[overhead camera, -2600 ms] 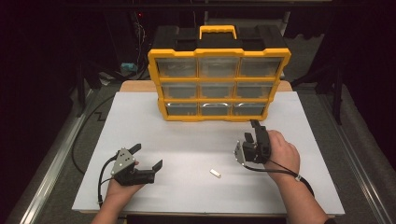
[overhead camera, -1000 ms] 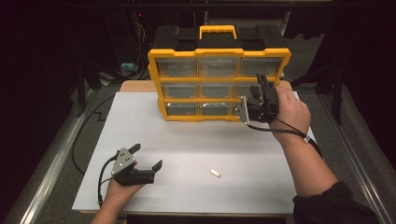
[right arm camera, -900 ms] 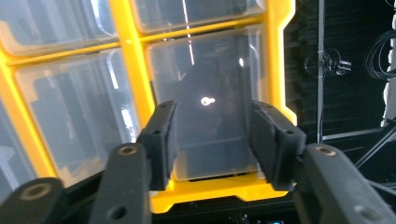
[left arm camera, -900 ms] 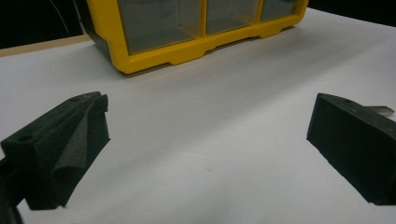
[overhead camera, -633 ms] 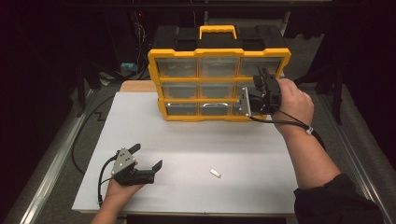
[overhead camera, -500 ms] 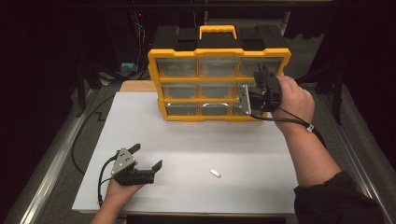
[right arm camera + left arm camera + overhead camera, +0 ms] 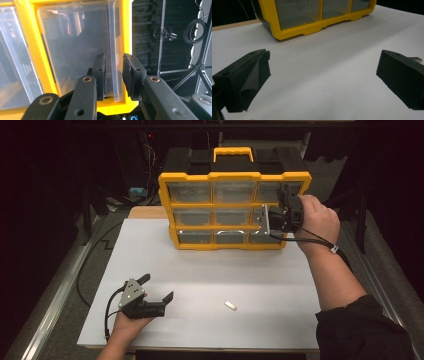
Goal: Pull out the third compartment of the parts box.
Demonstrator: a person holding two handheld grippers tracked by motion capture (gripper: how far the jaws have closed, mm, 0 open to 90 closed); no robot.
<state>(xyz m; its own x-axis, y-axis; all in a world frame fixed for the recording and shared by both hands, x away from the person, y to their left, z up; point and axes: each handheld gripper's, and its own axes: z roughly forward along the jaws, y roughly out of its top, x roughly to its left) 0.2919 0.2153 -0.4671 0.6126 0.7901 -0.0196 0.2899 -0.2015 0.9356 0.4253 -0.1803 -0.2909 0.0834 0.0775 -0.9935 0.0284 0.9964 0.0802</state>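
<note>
Nearest, the left gripper point(image 7: 155, 290) is resting wide open on the white table point(image 7: 260, 280), empty. Farther off, the right gripper point(image 7: 113, 72) is straddling the clear plastic drawer's pull lip point(image 7: 115, 50) on the yellow organizer point(image 7: 234, 227); whether it pinches, I cannot tell.

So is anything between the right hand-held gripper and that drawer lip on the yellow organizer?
Nothing visible. The right hand-held gripper already has its jaws on either side of the clear drawer lip on the yellow organizer, with a slight gap showing.
</note>
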